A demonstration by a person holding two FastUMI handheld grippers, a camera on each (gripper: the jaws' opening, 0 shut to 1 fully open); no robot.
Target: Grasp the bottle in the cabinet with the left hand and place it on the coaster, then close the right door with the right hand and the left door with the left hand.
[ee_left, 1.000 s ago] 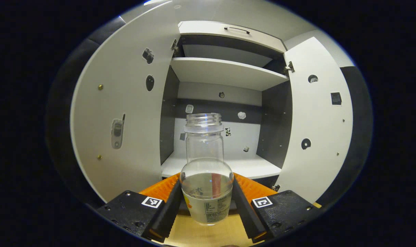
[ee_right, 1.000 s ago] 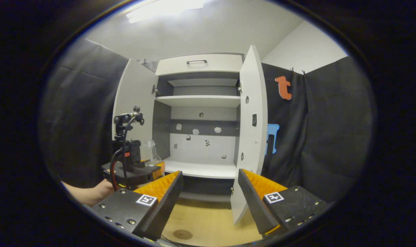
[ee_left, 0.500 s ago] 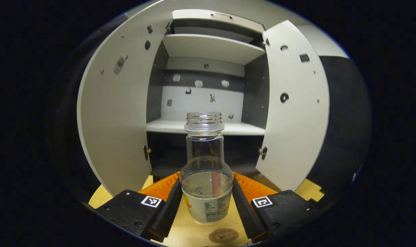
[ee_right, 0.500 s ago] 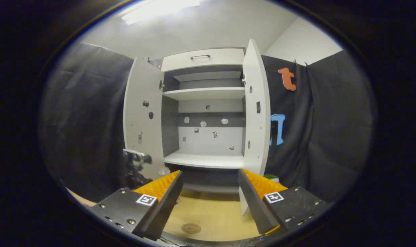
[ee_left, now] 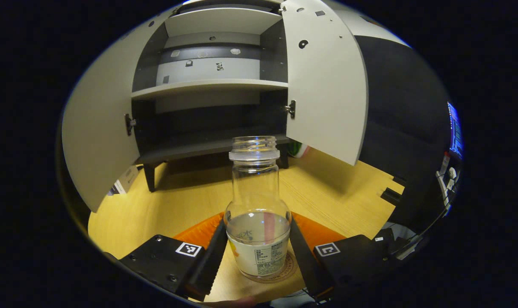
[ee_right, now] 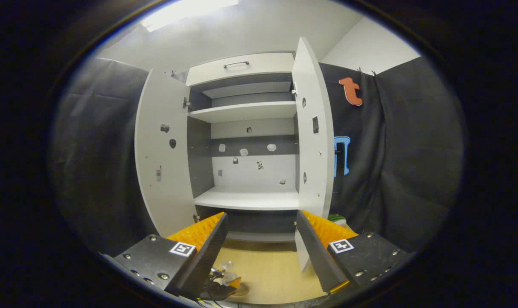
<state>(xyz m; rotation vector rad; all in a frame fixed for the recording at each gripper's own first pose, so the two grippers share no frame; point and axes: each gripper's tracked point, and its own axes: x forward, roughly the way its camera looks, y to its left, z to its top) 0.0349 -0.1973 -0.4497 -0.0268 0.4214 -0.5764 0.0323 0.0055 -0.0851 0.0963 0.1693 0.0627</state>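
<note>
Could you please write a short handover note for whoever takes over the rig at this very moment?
Left gripper: shut on the bottle, which is upright with its base at the coaster on the wooden table; I cannot tell whether it is fully set down.
Right gripper: open, holding nothing, facing the cabinet.
Both the left door and the right door stand open.
Done: bottle taken out of the cabinet and brought to the coaster.
Left: release the bottle, close the right door with the right gripper, then the left door with the left gripper.
</note>
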